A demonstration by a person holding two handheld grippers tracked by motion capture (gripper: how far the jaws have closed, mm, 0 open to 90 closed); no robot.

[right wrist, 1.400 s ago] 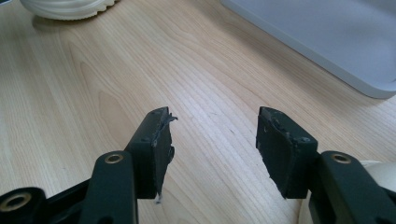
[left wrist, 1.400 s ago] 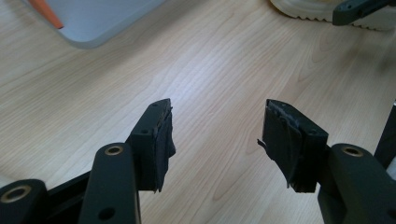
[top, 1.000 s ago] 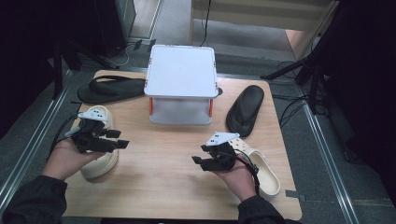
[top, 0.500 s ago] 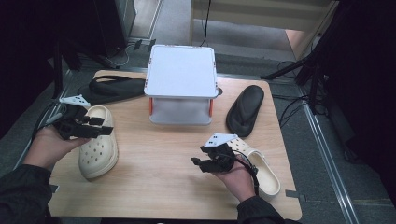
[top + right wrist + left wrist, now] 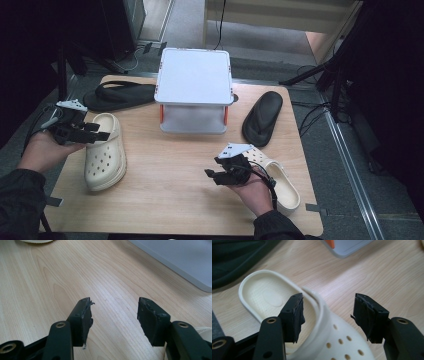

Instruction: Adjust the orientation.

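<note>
High view takes in the whole light wooden table [image 5: 170, 200], with a white lidded plastic storage box with orange latches [image 5: 194, 90] standing at its far middle. A black flat sandal [image 5: 120, 95] lies to the left of the box and a second black sandal [image 5: 263, 117] to its right, both apart from it. On the left half of the table a cream perforated foam clog [image 5: 105, 152] lies with its toe toward the person; a matching cream clog [image 5: 280, 182] lies at the right, partly under the right hand.

Left gripper [image 5: 95, 132] hangs over the heel end of the left clog. Its own view gives what the overhead camera cannot: the jaws stand spread wide, one over the open heel cup of the clog [image 5: 312, 322] and the other out beyond the clog's side, with the raised strap and collar between them. The pads seem to be clear of the foam, though the angle makes it hard to be sure.

Right gripper [image 5: 215, 175] sits just left of the right clog, held low over bare wood. In the right gripper view its jaws are likewise spread wide with nothing between them, the wood grain [image 5: 112, 312] showing through the gap and the box's pale edge [image 5: 180, 262] at the upper right.
</note>
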